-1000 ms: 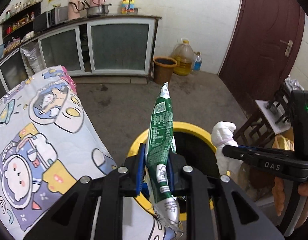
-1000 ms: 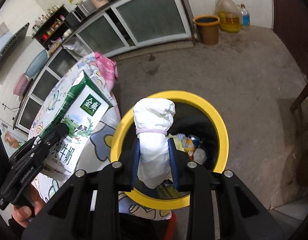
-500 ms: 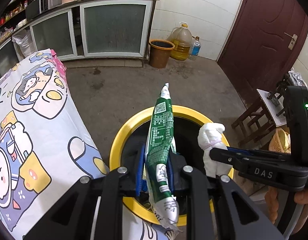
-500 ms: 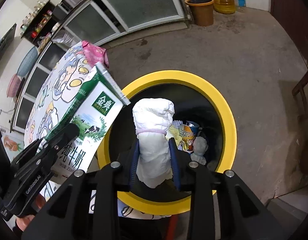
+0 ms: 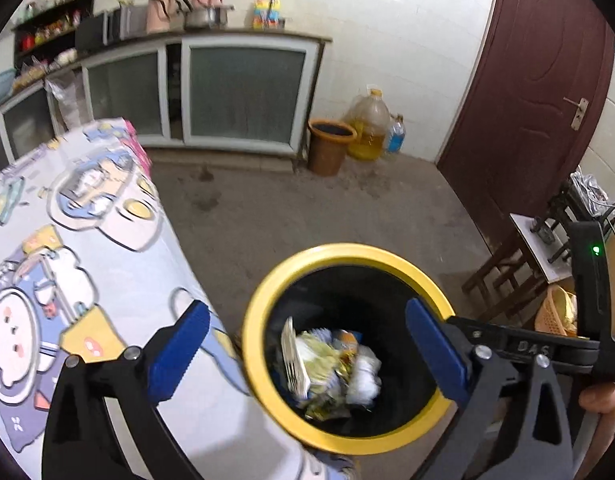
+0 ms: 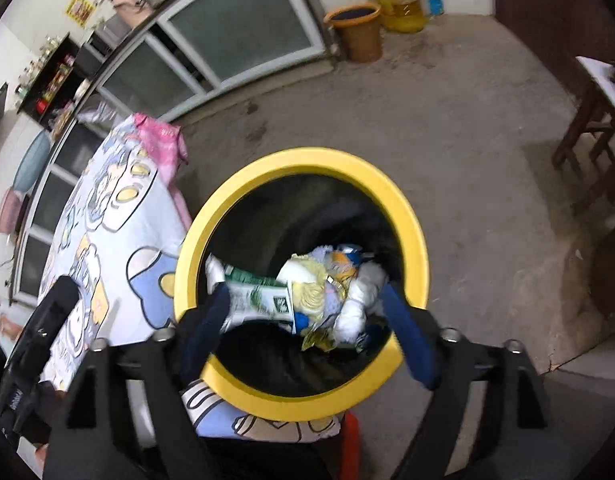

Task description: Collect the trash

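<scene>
Below both grippers sits the yellow-rimmed bin [image 5: 263, 312], beside the cartoon tablecloth [image 5: 107, 280]. Left gripper [image 5: 307, 356] and right gripper [image 6: 307, 336] jaws are opening, wide, nothing between them. Green-white milk carton [image 6: 255, 300] lies inside, long axis roughly crosswise in the right view, left of the white bundle [image 6: 359, 304], among crumpled wrappers [image 5: 327, 364]. Both grippers hang about equally near.

Blurred letters "DAS" stand on the right gripper [image 5: 535, 348]; nothing else is legible.

We look steeply down along both claws at close range; both wrist views share the yellow-rimmed bin [image 5: 267, 288] [image 6: 411, 224] and cloth-covered surface [image 5: 119, 280] [image 6: 107, 248].
</scene>
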`<state>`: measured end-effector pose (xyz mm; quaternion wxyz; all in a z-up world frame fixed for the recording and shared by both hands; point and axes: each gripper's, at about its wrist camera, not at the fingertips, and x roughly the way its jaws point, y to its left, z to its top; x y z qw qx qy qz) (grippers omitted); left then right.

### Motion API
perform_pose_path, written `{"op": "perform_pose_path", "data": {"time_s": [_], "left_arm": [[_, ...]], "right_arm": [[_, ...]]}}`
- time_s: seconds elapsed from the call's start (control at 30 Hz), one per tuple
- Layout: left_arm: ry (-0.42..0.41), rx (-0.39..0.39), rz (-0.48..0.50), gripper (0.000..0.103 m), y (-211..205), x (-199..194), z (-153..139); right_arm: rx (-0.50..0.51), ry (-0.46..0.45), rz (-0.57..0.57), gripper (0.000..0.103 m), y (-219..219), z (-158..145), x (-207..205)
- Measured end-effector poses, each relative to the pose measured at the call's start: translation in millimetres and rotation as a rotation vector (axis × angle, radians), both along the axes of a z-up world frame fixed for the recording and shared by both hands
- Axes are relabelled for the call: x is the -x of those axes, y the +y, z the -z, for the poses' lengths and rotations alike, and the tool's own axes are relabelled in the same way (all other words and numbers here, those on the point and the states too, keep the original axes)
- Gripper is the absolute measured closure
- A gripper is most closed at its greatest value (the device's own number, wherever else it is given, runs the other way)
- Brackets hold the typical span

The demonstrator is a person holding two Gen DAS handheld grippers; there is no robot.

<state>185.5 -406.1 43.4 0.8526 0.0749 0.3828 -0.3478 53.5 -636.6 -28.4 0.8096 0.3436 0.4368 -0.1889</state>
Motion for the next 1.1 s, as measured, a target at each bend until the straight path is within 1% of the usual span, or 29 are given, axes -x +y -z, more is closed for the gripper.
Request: {"op": "perform_pose_path", "data": {"time_s": [0.03, 0.1, 0.2, 0.37, 0.4, 0.43, 0.5, 0.6, 0.63, 0.67, 0.7, 0.73, 0.8, 0.87, 0.93, 1.0, 1.03, 1.07, 1.1], "left_arm": [[-0.018, 0.016, -0.011, 0.008, 8.8, 1.3, -2.5], [-0.055, 0.042, -0.053, 0.008, 26.2, 2.9, -8.1], [-0.102, 0.087, -0.110, 0.008, 60.3, 5.2, -18.7], [-0.198, 0.137, -0.221, 0.008, 127.3, 20.6, -41.4], [-0.229, 0.157, -0.245, 0.008, 142.4, 27.0, -47.6], [-0.273, 0.179, -0.270, 0.008, 159.0, 35.9, -55.1], [-0.361, 0.198, -0.330, 0.008, 187.8, 51.5, -67.2], [-0.559, 0.199, -0.452, 0.008, 236.0, 86.2, -84.7], [-0.619, 0.185, -0.496, 0.008, 251.4, 98.9, -89.6], [-0.646, 0.164, -0.527, 0.008, 261.1, 105.6, -93.3], [-0.669, 0.122, -0.572, 0.008, 273.6, 113.7, -96.4], [-0.684, 0.077, -0.625, 0.008, 285.4, 120.5, -97.2], [-0.720, 0.021, -0.725, 0.008, 304.3, 137.3, -93.8], [-0.766, 0.014, -0.806, 0.008, 326.4, 159.3, -86.2], [-0.793, 0.032, -0.864, 0.008, 345.2, 180.0, -77.4], [-0.771, 0.049, -0.924, 0.008, 361.4, 193.1, -70.0], [-0.745, 0.062, -0.943, 0.008, 368.5, 197.8, -67.7], [-0.696, 0.095, -0.961, 0.008, 378.0, 201.3, -63.3], [-0.670, 0.114, -0.962, 0.008, 385.9, 204.3, -58.8]], "right_arm": [[0.018, -0.004, 0.013, 0.015, 1.7, -1.9, 2.8], [0.066, -0.011, 0.045, 0.011, 7.5, -6.7, 7.6], [0.169, -0.033, 0.108, 0.008, 18.2, -16.3, 13.9], [0.404, -0.107, 0.186, 0.008, 56.8, -42.9, 26.9], [0.475, -0.131, 0.214, 0.008, 70.6, -50.6, 31.3], [0.525, -0.151, 0.224, 0.008, 80.6, -56.1, 34.2], [0.644, -0.215, 0.226, 0.008, 112.0, -69.7, 42.0], [0.762, -0.310, 0.235, 0.008, 152.5, -85.9, 53.5], [0.802, -0.365, 0.233, 0.008, 170.8, -92.8, 59.6], [0.834, -0.407, 0.235, 0.008, 185.9, -97.9, 64.7], [0.873, -0.459, 0.242, 0.008, 206.4, -104.2, 71.2], [0.882, -0.492, 0.240, 0.008, 217.9, -107.6, 75.4], [0.848, -0.575, 0.231, 0.008, 242.4, -114.5, 86.4], [0.827, -0.616, 0.225, 0.008, 259.5, -115.9, 93.8], [0.811, -0.660, 0.172, 0.008, 275.7, -113.7, 100.3], [0.830, -0.665, 0.133, 0.008, 291.1, -109.3, 104.9], [0.841, -0.668, 0.112, 0.008, 299.0, -107.2, 105.3], [0.845, -0.673, 0.072, 0.008, 307.3, -103.2, 105.8], [0.841, -0.665, 0.042, 0.008, 314.8, -99.5, 105.3]]}}
